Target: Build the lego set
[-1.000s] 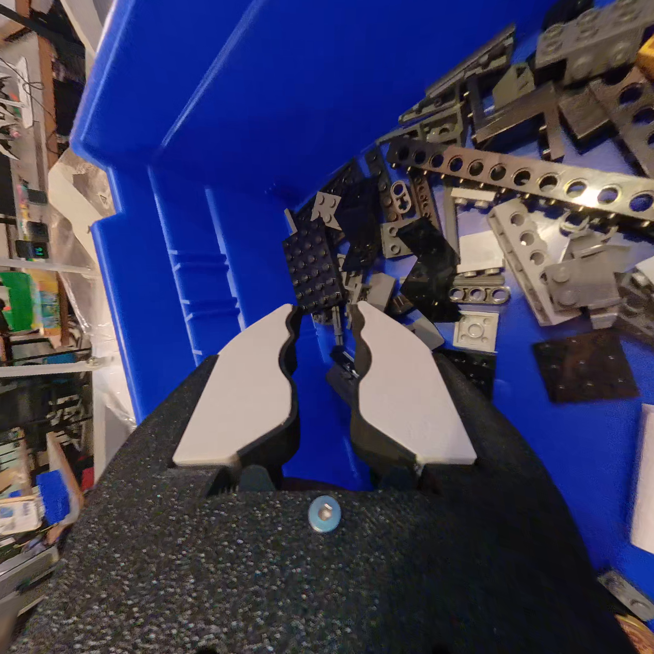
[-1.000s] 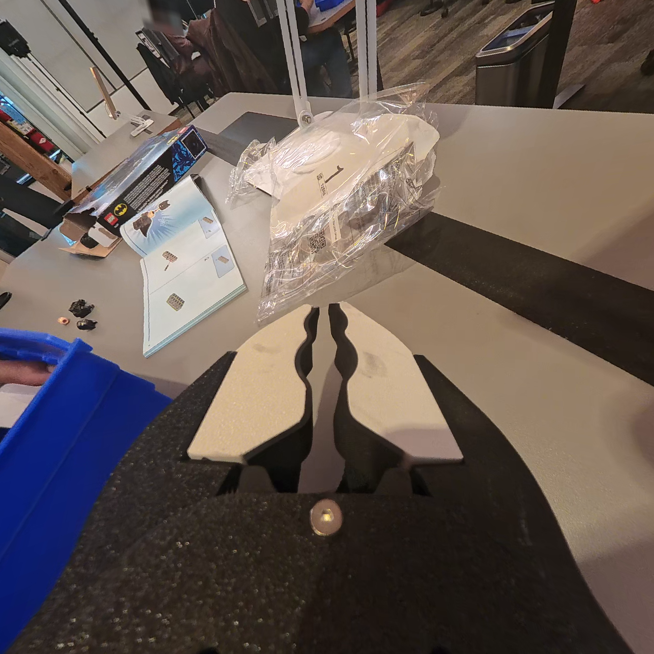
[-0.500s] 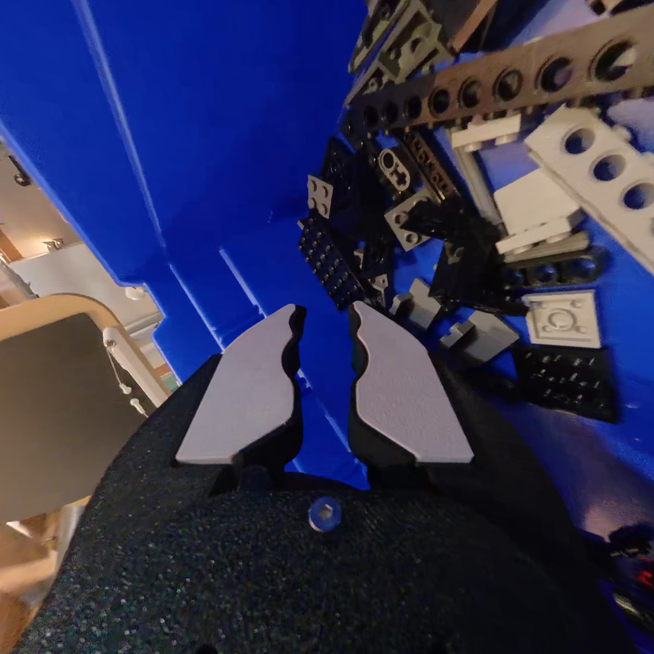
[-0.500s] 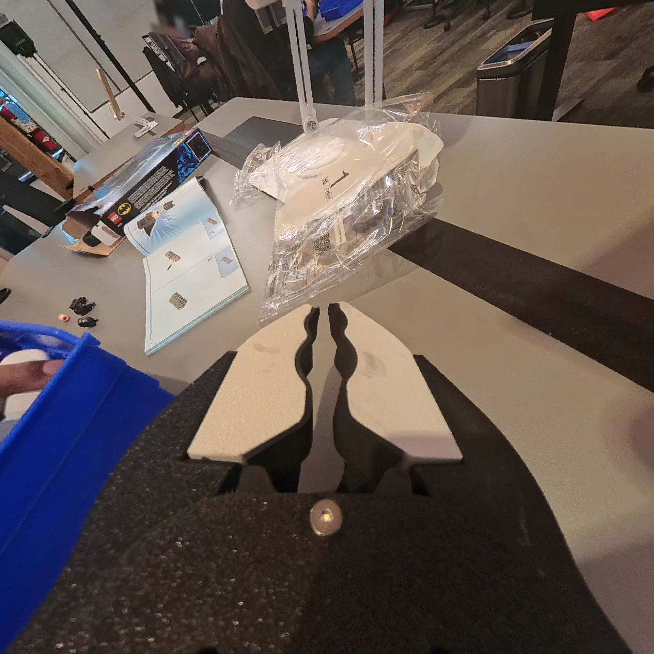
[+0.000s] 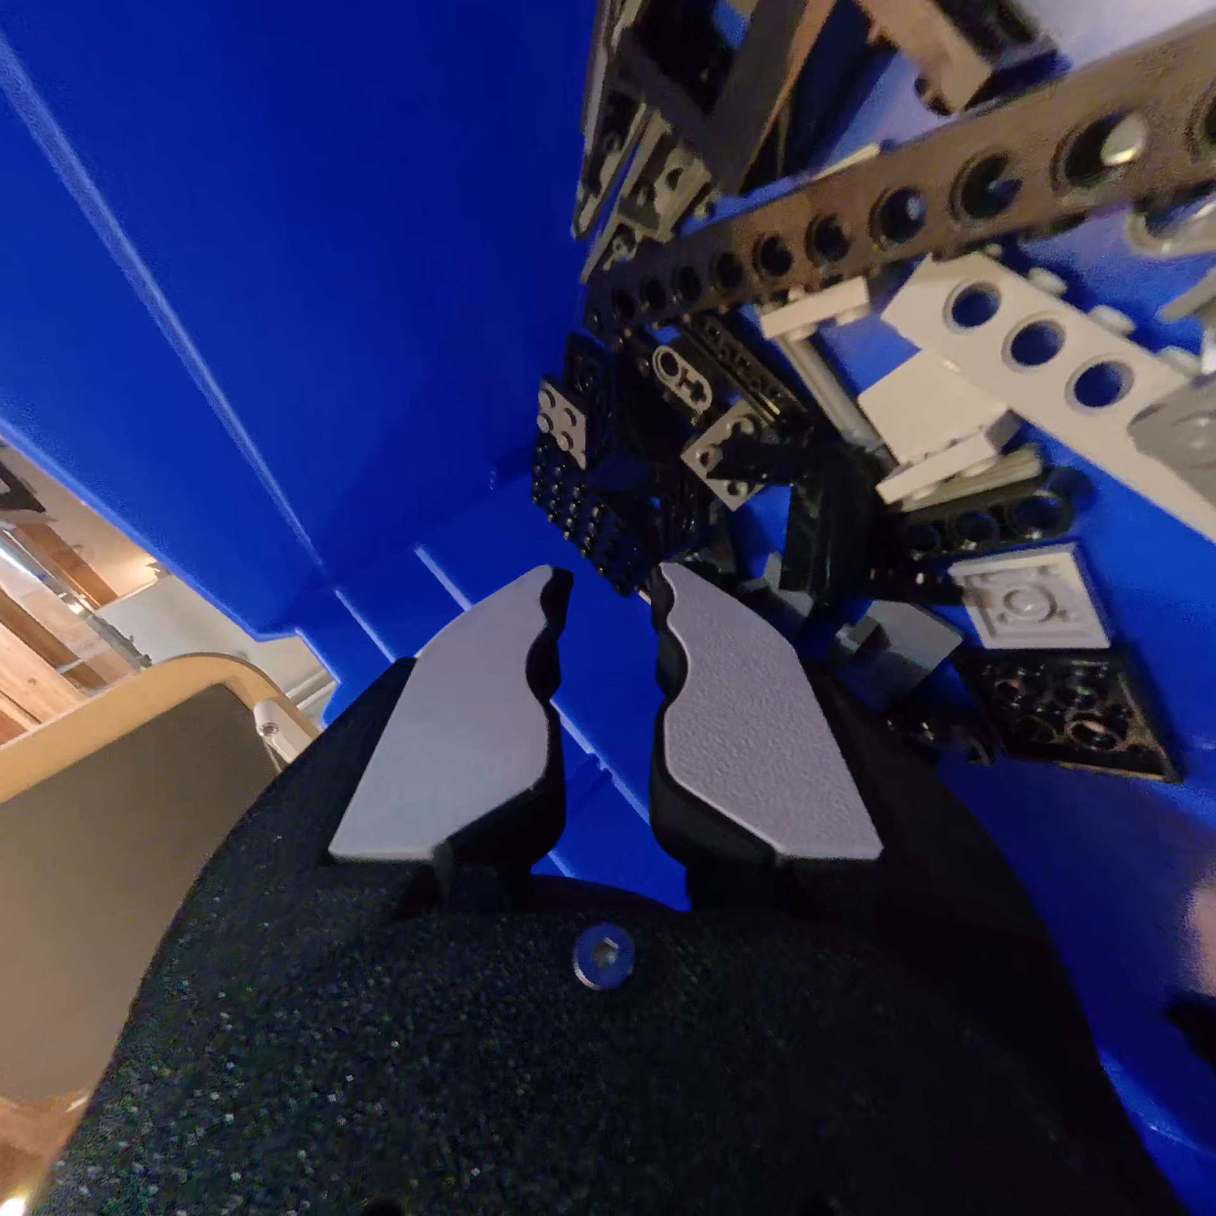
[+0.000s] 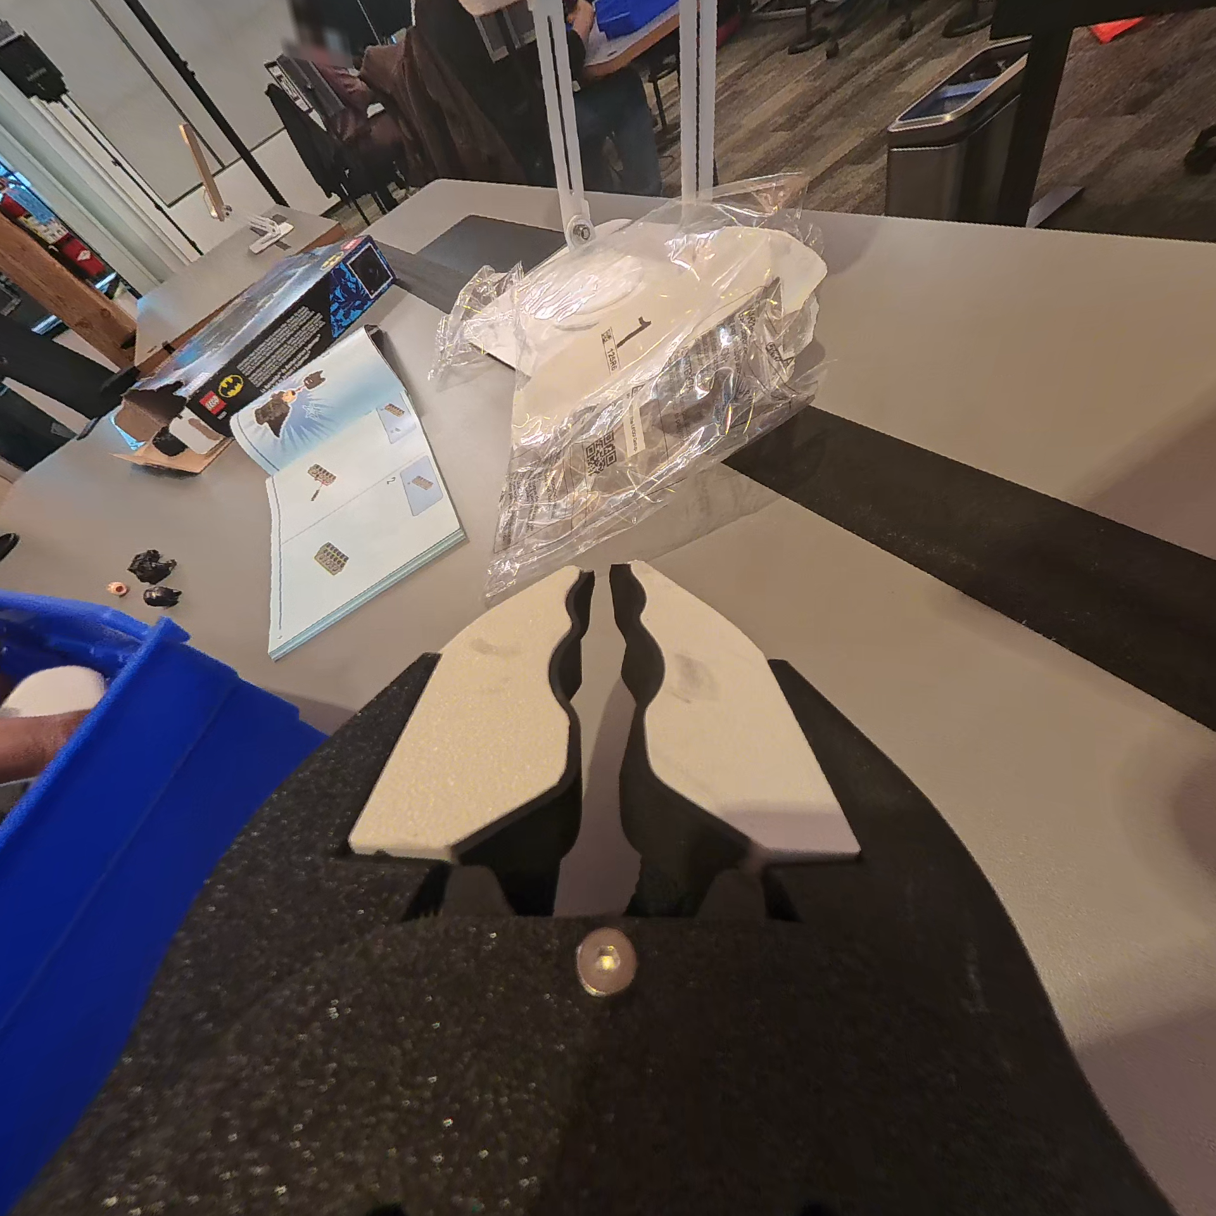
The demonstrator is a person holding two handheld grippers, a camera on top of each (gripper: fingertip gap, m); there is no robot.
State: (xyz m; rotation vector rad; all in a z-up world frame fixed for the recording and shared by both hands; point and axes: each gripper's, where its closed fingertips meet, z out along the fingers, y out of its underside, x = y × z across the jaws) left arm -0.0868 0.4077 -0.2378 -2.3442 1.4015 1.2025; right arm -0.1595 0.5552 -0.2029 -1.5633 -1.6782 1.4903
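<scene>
My left gripper (image 5: 608,579) is inside a blue bin (image 5: 329,263), low against its wall. Its jaws stand open with only blue plastic showing between them. A black studded plate (image 5: 579,520) at the edge of a pile of black and grey building pieces lies just past its right fingertip (image 5: 664,579). My right gripper (image 6: 602,572) is shut on the lower edge of a clear plastic bag (image 6: 658,408) with dark pieces inside, held up above the grey table (image 6: 921,691).
In the bin lie a long dark beam with holes (image 5: 921,197), a light grey holed plate (image 5: 1039,342) and a grey square tile (image 5: 1026,605). The table holds an open booklet (image 6: 355,500), a dark box (image 6: 283,335), small loose pieces (image 6: 151,566), a black strip (image 6: 987,520) and the bin (image 6: 131,757), with a hand (image 6: 33,743) inside.
My left gripper has tilted and moved deeper into the bin, closer to the pile, with its jaws slightly narrower. My right gripper has kept the bag almost still.
</scene>
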